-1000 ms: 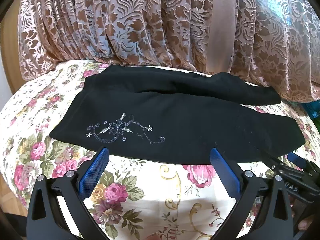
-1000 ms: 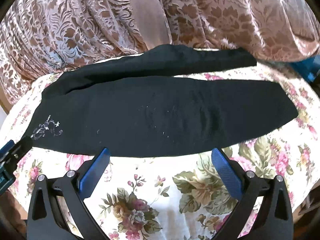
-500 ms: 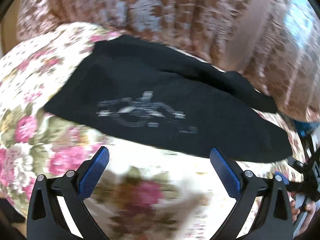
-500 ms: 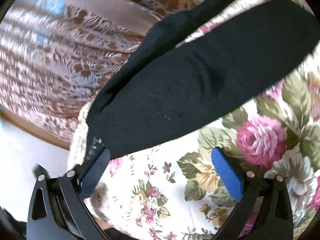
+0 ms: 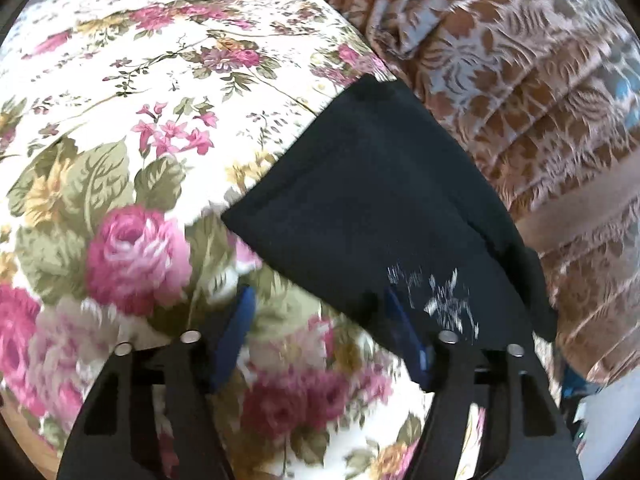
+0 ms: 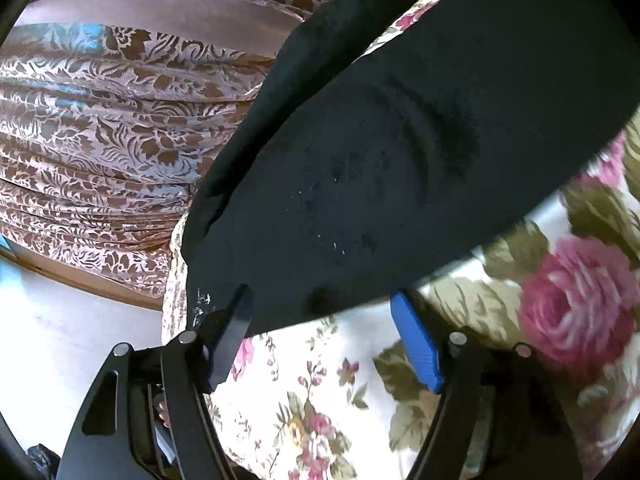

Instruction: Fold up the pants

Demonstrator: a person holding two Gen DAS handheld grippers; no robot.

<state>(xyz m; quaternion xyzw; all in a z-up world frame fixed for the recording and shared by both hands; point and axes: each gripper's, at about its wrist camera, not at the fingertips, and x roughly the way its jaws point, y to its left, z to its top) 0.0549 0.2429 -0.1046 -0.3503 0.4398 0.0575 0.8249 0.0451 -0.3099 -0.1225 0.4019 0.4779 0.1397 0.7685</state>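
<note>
The black pants (image 5: 380, 208) lie flat on a floral bedspread (image 5: 140, 140). White embroidery (image 5: 444, 300) marks their end beside my left gripper's right finger. My left gripper (image 5: 320, 320) is at the pants' near edge, its jaws closing, with the hem corner just reaching between the blue pads, which do not press on it. In the right wrist view the pants (image 6: 400, 160) fill the upper right. My right gripper (image 6: 320, 320) straddles their near edge, jaws closing, the cloth edge between the pads but not pinched.
A brown patterned curtain (image 5: 540, 100) hangs behind the bed, also seen in the right wrist view as the curtain (image 6: 120, 120). The bedspread (image 6: 320, 400) ends at the left, where pale floor (image 6: 60, 340) shows below.
Both views have rolled and blurred. Each gripper came down closer to the pants' near edge, the left toward the embroidered end. Both pairs of jaws stand narrower than before.
</note>
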